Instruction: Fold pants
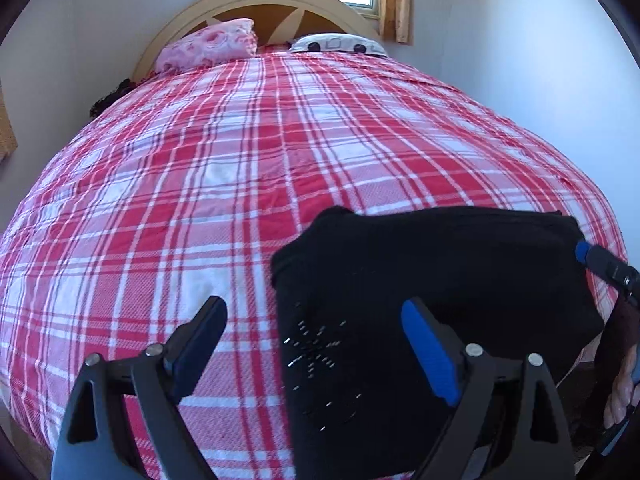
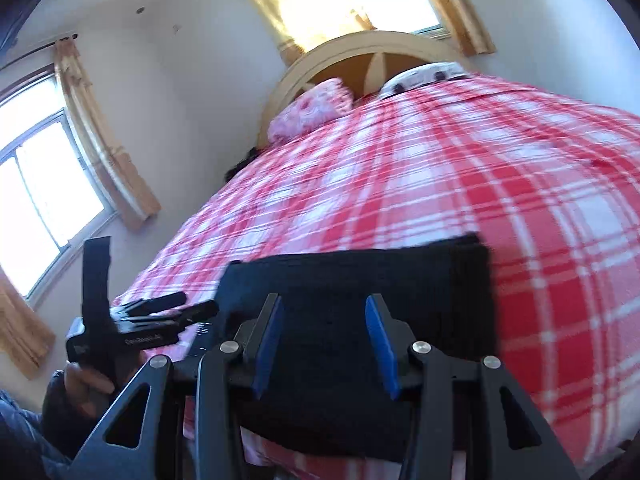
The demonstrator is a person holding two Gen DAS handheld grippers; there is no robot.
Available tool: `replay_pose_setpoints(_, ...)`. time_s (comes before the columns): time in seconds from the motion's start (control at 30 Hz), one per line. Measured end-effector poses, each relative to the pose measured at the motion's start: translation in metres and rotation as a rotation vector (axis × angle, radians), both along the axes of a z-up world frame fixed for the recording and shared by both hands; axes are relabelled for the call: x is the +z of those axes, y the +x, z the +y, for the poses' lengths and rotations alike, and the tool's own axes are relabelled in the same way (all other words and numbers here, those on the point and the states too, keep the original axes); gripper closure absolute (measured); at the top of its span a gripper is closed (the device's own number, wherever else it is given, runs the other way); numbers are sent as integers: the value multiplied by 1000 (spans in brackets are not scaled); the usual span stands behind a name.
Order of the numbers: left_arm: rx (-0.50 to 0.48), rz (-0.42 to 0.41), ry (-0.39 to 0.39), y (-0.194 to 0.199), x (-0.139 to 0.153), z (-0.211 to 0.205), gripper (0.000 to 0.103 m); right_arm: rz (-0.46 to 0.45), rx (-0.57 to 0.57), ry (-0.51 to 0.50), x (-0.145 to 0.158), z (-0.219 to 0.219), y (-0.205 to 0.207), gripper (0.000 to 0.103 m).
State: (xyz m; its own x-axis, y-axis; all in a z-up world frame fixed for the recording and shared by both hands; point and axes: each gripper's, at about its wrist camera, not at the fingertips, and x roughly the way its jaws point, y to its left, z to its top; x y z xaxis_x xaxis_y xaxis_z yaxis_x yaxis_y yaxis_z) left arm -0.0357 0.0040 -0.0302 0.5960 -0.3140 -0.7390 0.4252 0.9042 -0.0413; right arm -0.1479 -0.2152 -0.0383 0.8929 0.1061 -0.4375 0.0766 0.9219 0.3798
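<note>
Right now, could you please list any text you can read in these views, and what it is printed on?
No text is readable.
Left hand-held gripper: white lettering on its body, too blurred to read.
Pants: white flecks only, no letters.
Pillow: black shapes, no words.

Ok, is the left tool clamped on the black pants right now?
No. The left tool is open above the bed, its fingers spread over the edge of the black pants without pinching any cloth.

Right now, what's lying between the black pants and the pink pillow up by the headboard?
Only bare plaid bedspread lies between the black pants and the pink pillow. The left wrist view shows this most clearly.
</note>
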Motion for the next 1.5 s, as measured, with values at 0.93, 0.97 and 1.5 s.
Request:
replay_pose_setpoints(0.93,30,52,-5,-48,-46,23,19,466,304,-282,-42,142,243,54)
replay_pose_setpoints(0.97,18,55,-8,-49,-45,24,19,471,293,-252,-43,137,247,54)
replay_pose_setpoints(1.5,38,110,10,-17,-35,22,13,131,-76,53,6,15,87,51)
